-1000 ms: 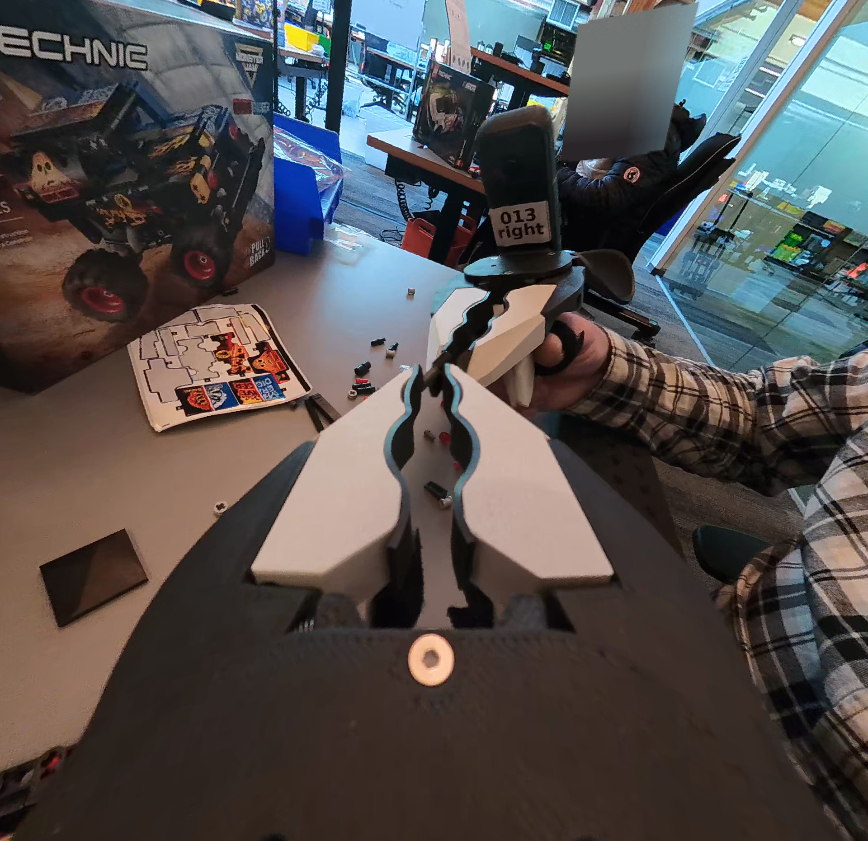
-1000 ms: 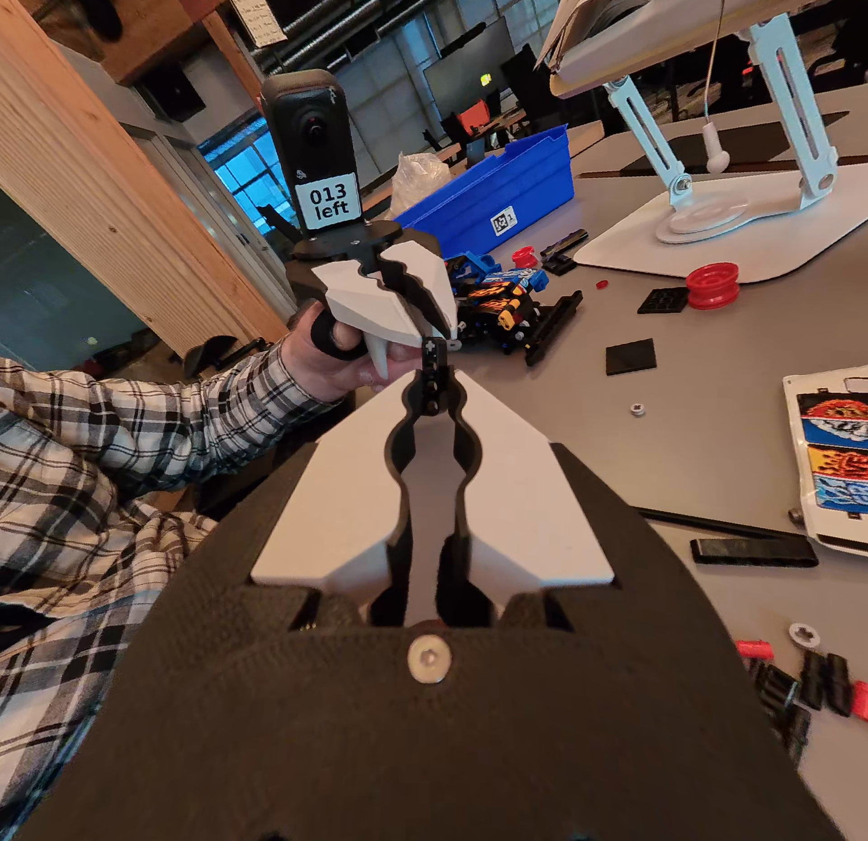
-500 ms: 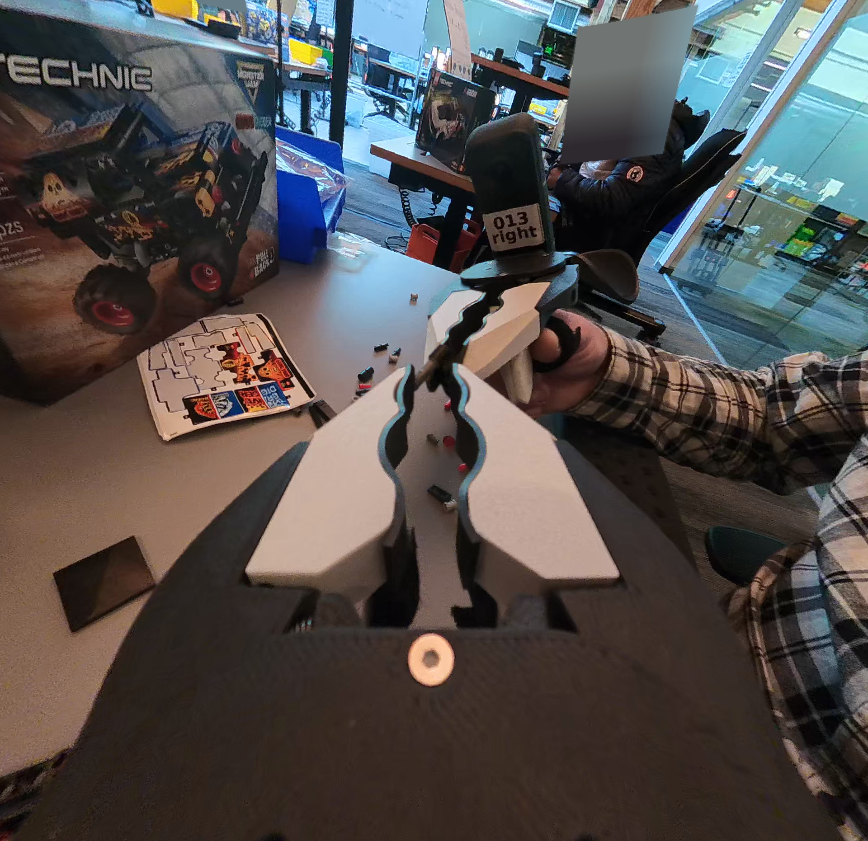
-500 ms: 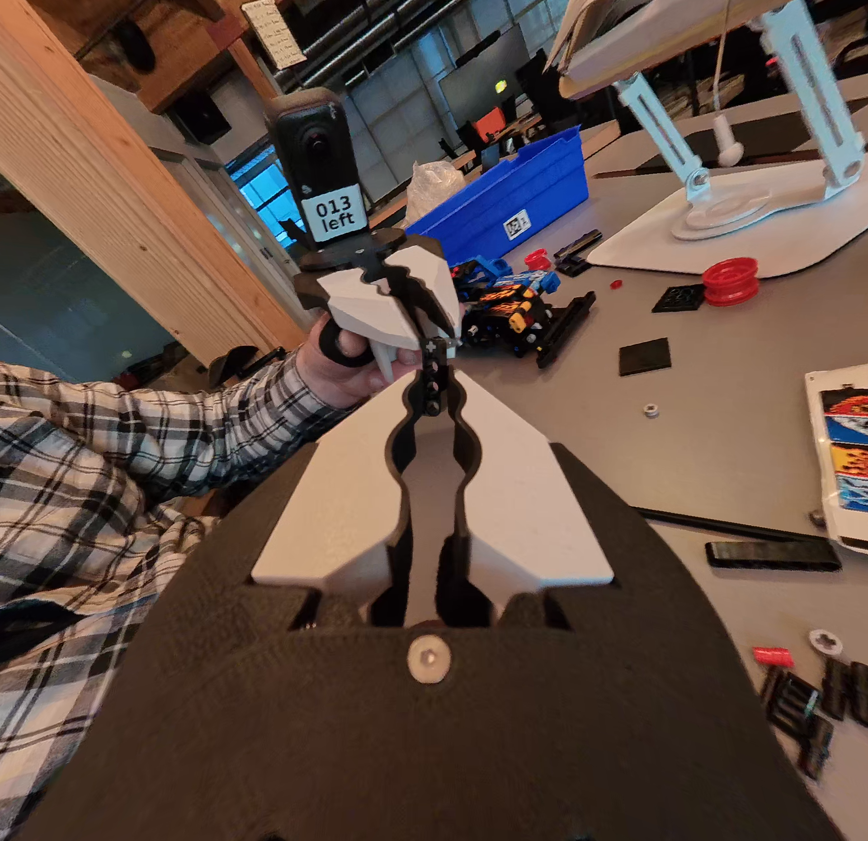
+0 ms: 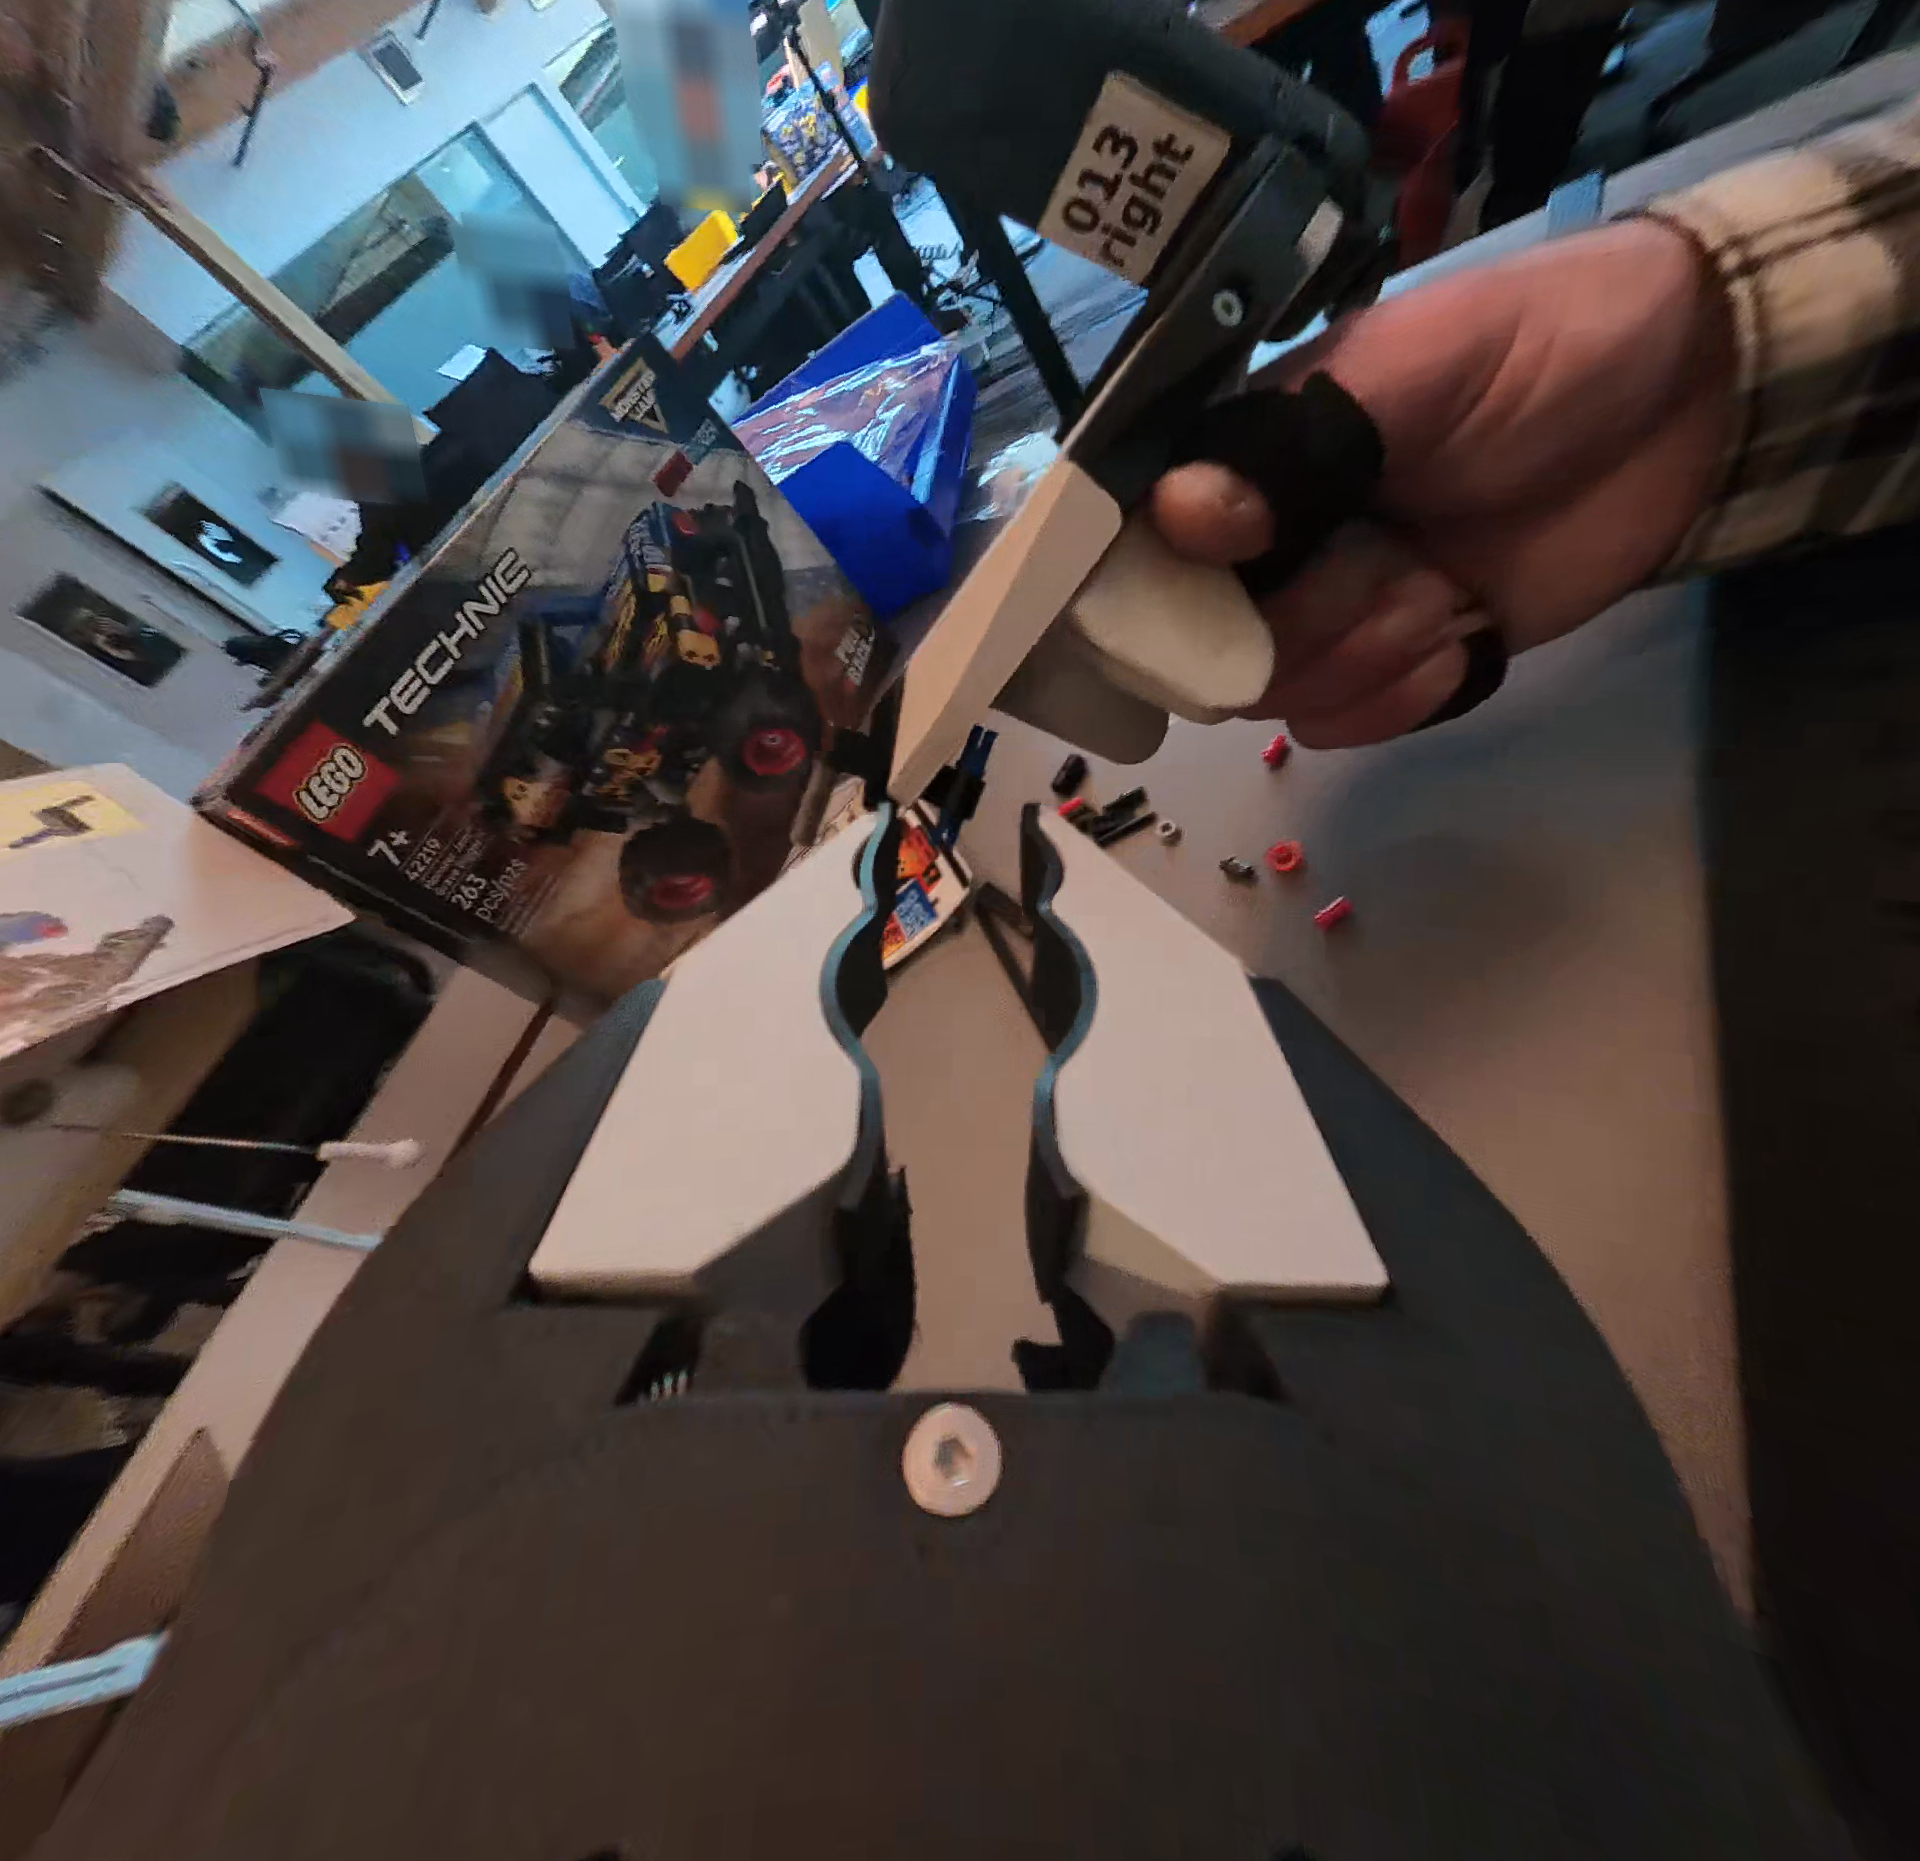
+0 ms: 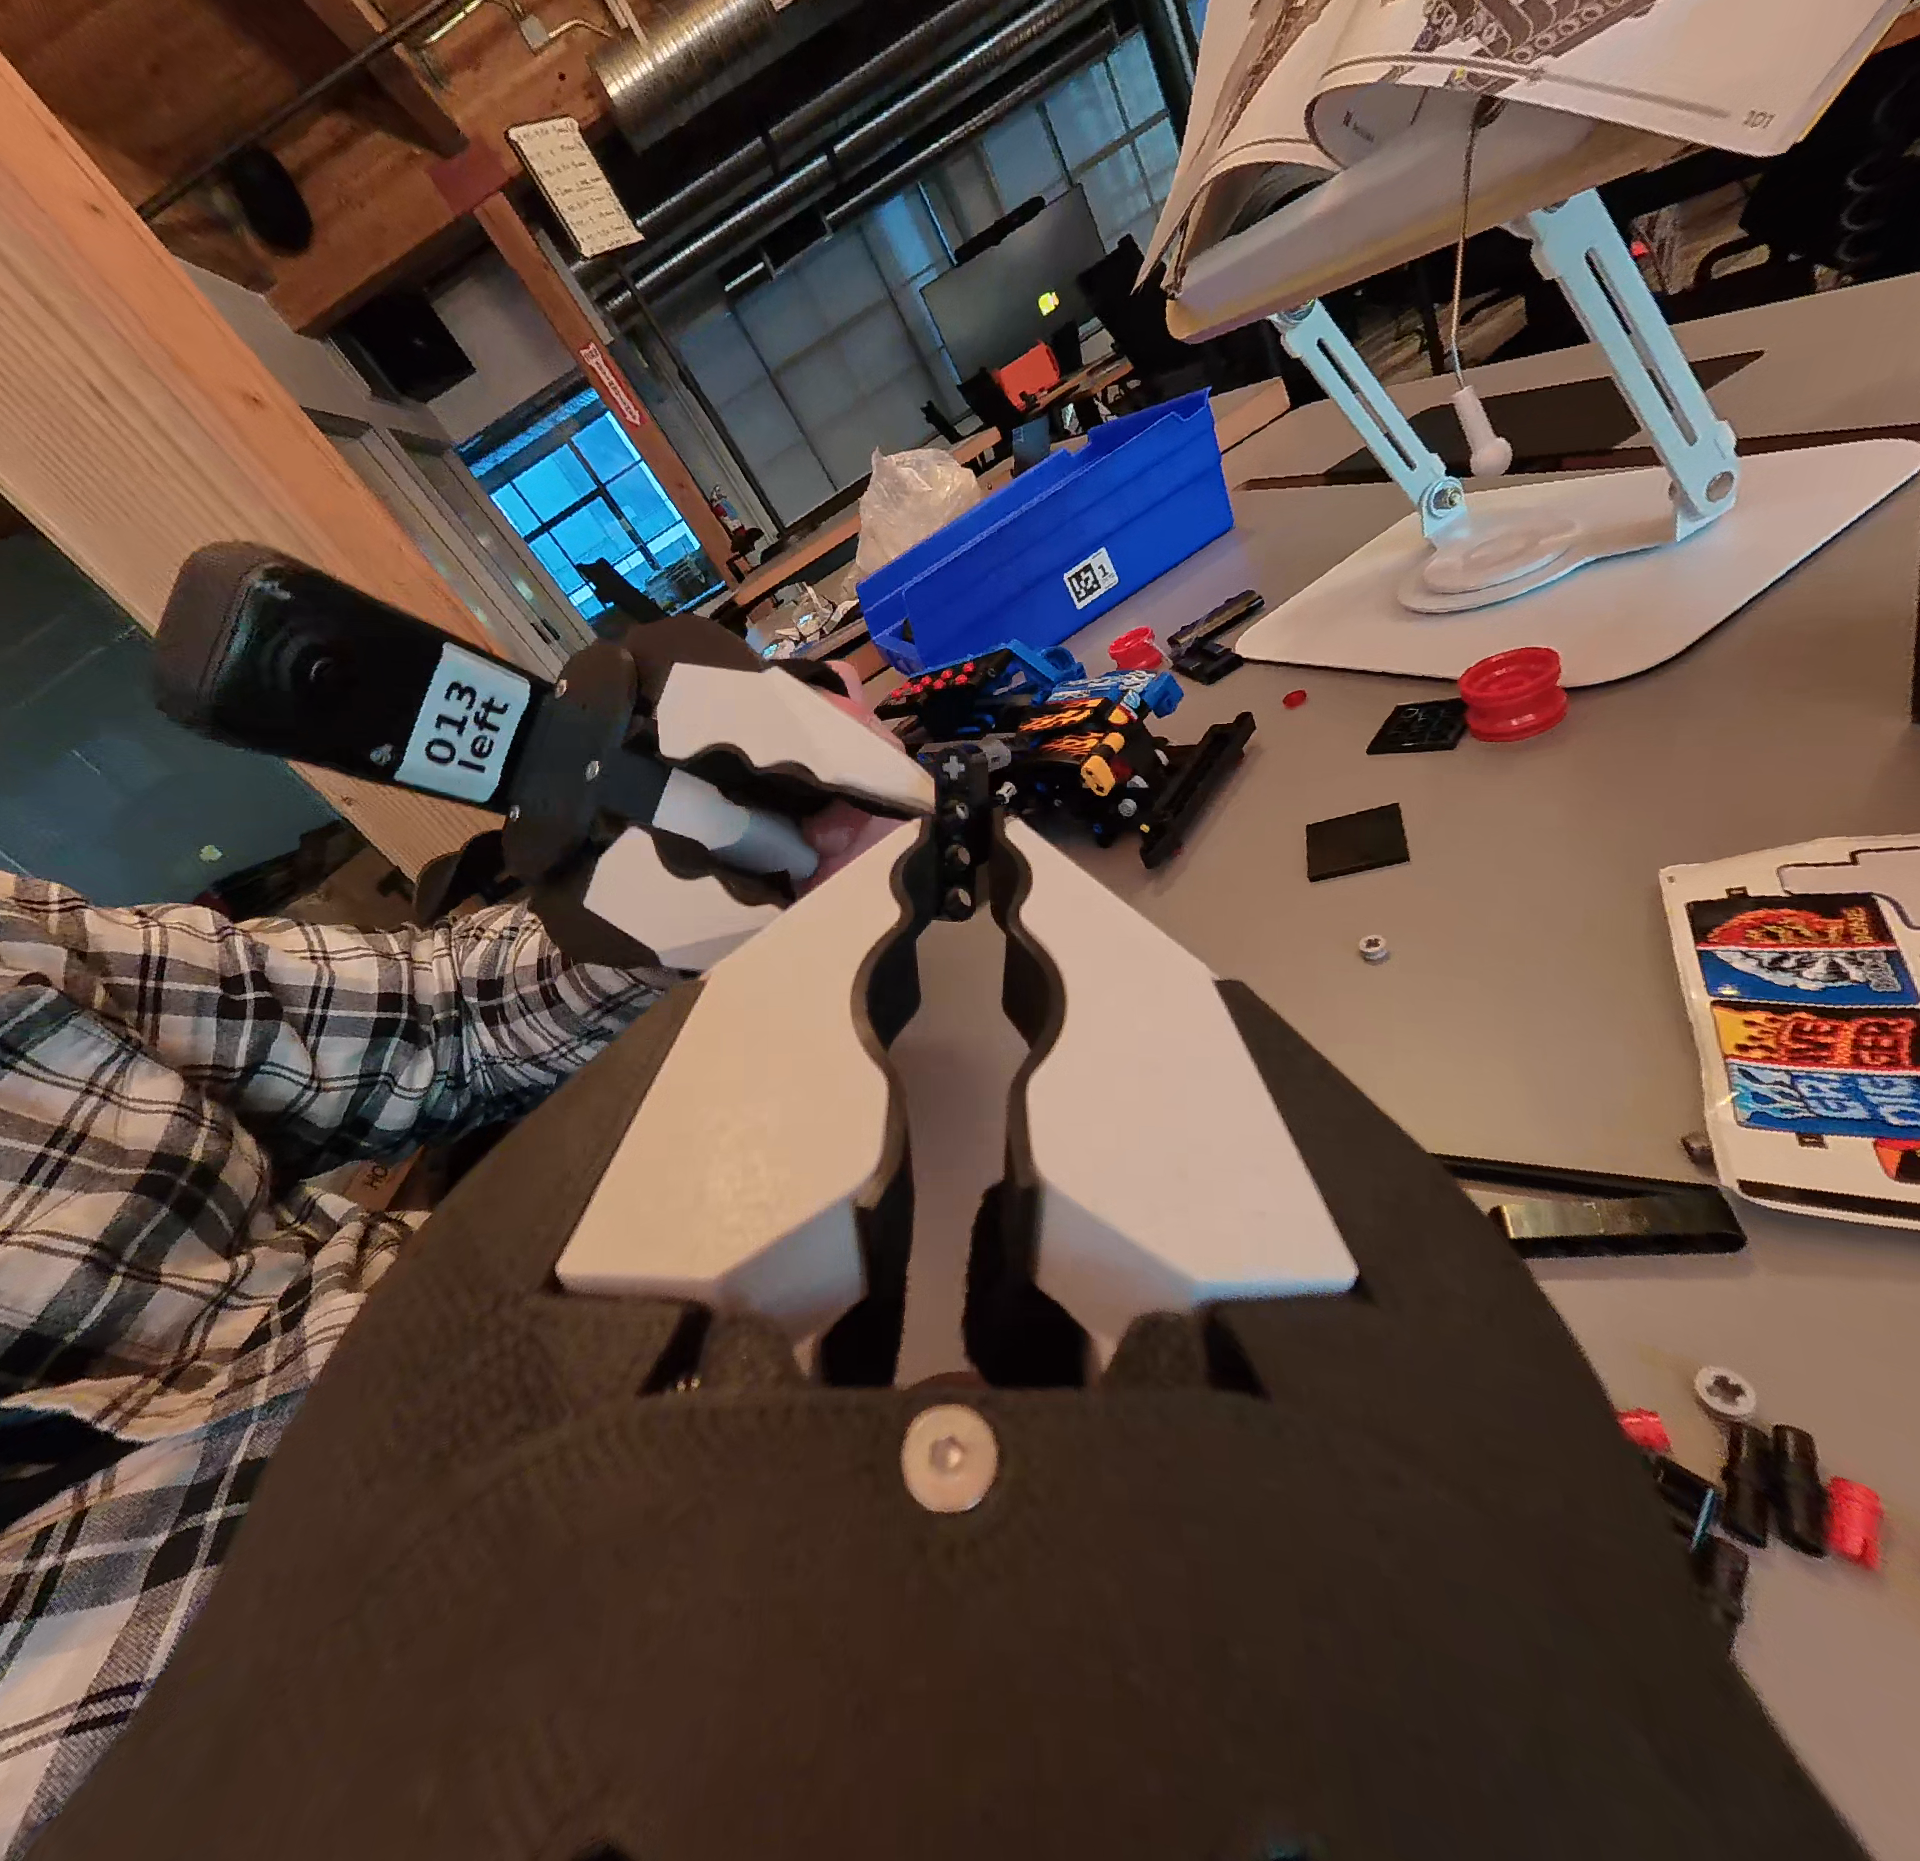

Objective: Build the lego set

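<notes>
My right gripper (image 6: 958, 855) is shut on a short black Technic beam (image 6: 956, 835), held upright above the grey table (image 6: 1455, 980). My left gripper (image 5: 951, 835) is open and empty. In the right wrist view it (image 6: 862, 847) lies rolled on its side, its upper fingertip against the beam. In the left wrist view the right gripper (image 5: 899, 783) shows edge-on just past my left fingertips and hides most of the beam. The partly built truck (image 6: 1049, 741) sits on the table beyond the beam.
The set's box (image 5: 540, 710) and a blue bin (image 5: 873, 502) stand behind. An open booklet (image 6: 1558, 35) rests on a white stand (image 6: 1558, 523). A sticker sheet (image 6: 1808, 1032), a red wheel hub (image 6: 1512, 694), black panels (image 6: 1356, 840) and small loose pieces (image 6: 1756, 1479) lie around. My two grippers' fingertips are within a few centimetres of each other.
My left gripper has opened wide, rolled onto its side and swung toward the box. My right gripper still holds the beam in about the same place.
</notes>
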`<state>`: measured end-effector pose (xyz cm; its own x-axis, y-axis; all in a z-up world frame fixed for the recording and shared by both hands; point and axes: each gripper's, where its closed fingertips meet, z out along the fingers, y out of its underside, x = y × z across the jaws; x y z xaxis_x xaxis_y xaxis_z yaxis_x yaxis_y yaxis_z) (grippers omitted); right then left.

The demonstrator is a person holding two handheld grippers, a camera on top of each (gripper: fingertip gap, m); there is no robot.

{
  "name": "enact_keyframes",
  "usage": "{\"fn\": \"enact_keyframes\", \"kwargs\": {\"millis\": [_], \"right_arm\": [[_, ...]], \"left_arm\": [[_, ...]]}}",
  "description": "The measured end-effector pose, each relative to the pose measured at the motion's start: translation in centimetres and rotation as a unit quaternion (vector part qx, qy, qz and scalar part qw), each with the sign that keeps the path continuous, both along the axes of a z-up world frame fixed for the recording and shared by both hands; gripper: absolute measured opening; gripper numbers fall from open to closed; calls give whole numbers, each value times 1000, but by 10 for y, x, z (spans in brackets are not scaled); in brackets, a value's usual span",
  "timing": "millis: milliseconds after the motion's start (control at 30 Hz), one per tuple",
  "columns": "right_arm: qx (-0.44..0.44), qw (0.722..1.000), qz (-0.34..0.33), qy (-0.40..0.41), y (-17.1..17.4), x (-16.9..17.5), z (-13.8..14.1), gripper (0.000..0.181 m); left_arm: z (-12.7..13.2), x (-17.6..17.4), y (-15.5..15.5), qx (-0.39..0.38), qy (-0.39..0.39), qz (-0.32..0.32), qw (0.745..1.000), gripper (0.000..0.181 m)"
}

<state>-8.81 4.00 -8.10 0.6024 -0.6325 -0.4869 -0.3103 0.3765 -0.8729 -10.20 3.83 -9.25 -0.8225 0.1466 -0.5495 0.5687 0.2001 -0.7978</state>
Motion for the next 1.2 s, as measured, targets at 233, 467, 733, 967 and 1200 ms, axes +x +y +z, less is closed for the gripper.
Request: {"fn": "enact_keyframes", "kwargs": {"millis": [233,467,733,967,1200], "right_arm": [[1,1000,6,-5,3,-2,3,7],[5,1000,14,-10,5,-5,6,7],[33,999,36,-19,7,-10,13,9],[54,997,52,-29,7,-14,20,10],[80,993,80,-31,11,-19,24,14]], "left_arm": [[-3,3,-2,-3,-22,17,1000,3],[3,0,1,-15,20,-7,1000,3],[10,-4,5,-29,92,-49,994,3],[15,-8,9,-40,121,-83,988,3],[21,-18,15,-50,114,-113,986,2]]}}
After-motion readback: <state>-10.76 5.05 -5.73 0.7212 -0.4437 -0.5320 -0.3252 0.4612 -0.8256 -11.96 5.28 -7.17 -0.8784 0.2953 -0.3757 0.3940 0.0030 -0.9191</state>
